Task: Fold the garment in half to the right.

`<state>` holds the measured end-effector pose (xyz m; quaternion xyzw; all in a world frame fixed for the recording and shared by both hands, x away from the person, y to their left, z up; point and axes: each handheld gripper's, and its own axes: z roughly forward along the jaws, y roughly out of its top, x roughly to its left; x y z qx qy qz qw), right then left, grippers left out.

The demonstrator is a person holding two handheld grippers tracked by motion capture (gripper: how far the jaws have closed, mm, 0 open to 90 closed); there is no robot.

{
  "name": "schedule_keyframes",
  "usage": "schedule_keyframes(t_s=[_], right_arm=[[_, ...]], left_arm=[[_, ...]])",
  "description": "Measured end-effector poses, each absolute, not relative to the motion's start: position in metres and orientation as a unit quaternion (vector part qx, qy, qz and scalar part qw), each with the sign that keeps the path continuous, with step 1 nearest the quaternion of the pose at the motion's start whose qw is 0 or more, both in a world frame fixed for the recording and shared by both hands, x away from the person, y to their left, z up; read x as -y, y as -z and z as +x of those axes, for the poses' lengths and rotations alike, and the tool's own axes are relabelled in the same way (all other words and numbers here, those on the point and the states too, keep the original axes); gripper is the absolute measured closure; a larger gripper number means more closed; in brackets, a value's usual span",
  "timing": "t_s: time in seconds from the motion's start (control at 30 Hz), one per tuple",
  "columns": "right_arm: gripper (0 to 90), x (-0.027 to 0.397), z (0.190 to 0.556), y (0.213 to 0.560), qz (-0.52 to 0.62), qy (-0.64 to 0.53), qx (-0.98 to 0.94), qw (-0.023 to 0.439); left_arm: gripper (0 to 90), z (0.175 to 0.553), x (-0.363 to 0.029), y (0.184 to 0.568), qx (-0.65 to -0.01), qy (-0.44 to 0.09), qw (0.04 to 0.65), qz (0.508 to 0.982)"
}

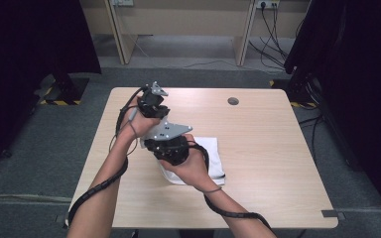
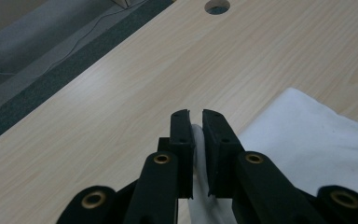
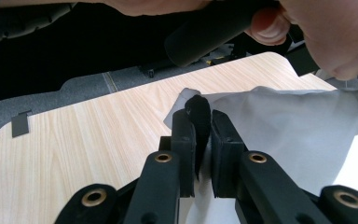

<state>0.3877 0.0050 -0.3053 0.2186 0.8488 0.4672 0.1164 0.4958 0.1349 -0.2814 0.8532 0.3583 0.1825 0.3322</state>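
A white cloth with a thin black trim lies left of the middle of the light wooden table. Both hands hold their grippers close together over the cloth's left part. My left gripper is the farther one; in the left gripper view its jaws pinch a white fold of the cloth at the left gripper tips. My right gripper is nearer to the person. In the right gripper view the right gripper is shut on a black-trimmed edge of the cloth, lifted off the table.
A round cable hole sits in the table's far middle. A grey tab marks the near right corner. Cables and desk legs stand on the floor behind, and dark curtains hang at both sides.
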Motion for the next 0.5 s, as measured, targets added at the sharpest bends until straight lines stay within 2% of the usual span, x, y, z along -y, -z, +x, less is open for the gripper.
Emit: schedule_keyframes(t_s=[0.5], right_arm=[[82.5,0.014,0.388,0.304,0.229,-0.469,-0.845,0.119]], left_arm=[[81.8,0.498,-0.122,0.281,-0.361,-0.177,0.342,0.849]])
